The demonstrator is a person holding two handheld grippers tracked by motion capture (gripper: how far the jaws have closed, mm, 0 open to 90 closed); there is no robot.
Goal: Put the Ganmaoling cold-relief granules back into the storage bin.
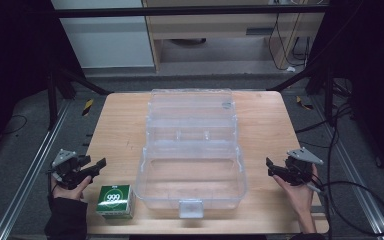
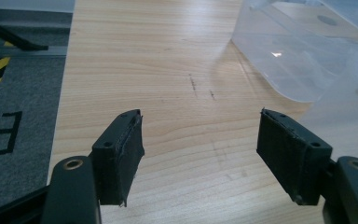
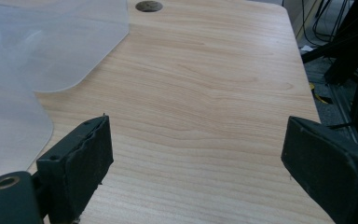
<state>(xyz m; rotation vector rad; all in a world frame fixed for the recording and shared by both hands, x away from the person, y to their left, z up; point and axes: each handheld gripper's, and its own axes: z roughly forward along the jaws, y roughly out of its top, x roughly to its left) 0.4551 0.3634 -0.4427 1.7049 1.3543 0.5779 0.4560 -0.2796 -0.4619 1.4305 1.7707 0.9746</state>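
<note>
nothing packed: green box [image 1: 114,201] at seven o'clock outside the open clear case [image 1: 192,172]; both my tongs [image 1: 101,163] [image 1: 269,164] gape empty.

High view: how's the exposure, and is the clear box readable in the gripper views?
High view: wooden table evenly lit, surroundings nearly black, clear plastic box low in contrast, the green carton stands out. Left gripper view: box hazy with a small glare spot, wood grain sharp. Right gripper view: the box is a milky blur, near jaws slightly soft.
</note>
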